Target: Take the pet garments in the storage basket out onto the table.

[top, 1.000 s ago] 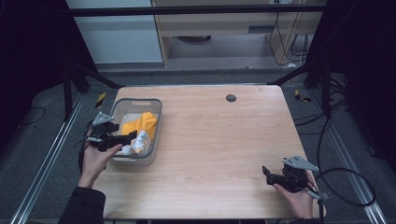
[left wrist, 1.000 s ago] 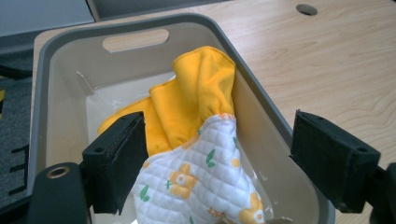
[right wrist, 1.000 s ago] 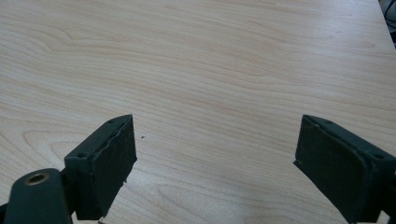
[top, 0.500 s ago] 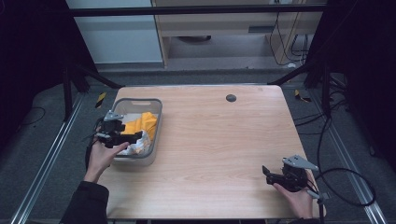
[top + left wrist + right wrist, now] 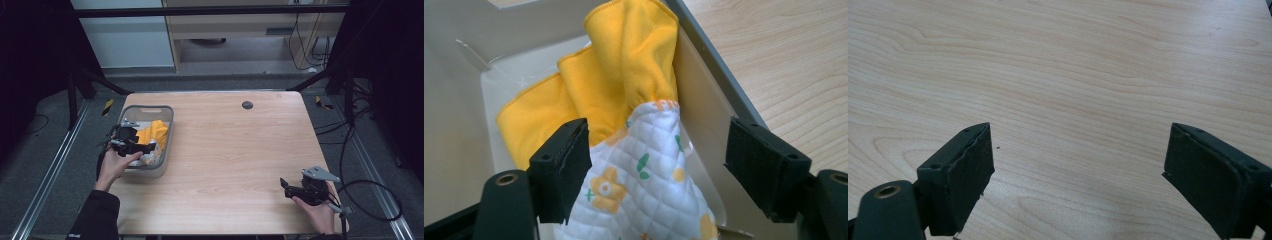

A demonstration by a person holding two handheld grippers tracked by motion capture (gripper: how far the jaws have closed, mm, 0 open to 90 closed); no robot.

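Dark floor and metal frame rails ring a pale wooden table (image 5: 230, 160), bare apart from a grey bin (image 5: 167, 131) at its 9 o'clock edge and a small dark disc (image 5: 247, 104) near 12 o'clock. Inside the bin lie an orange cloth (image 5: 624, 75) and a white quilted cloth with a flower print (image 5: 644, 185), the white one bunched on top of the orange one's near end.

The left gripper (image 5: 146, 148) reaches over the bin's near-left wall, jaws spread wide and holding nothing; in its own view the white cloth rises between the two pads (image 5: 566, 165), touching or almost touching the left one, and runs on toward 12 o'clock where the orange cloth drapes up the bin wall. That hand is clearly the nearer one, so a closing squeeze would probably catch the white cloth across its narrow width.

The right gripper (image 5: 289, 189) rests at the table's 5 o'clock corner, well apart from the bin, jaws also released over bare wood
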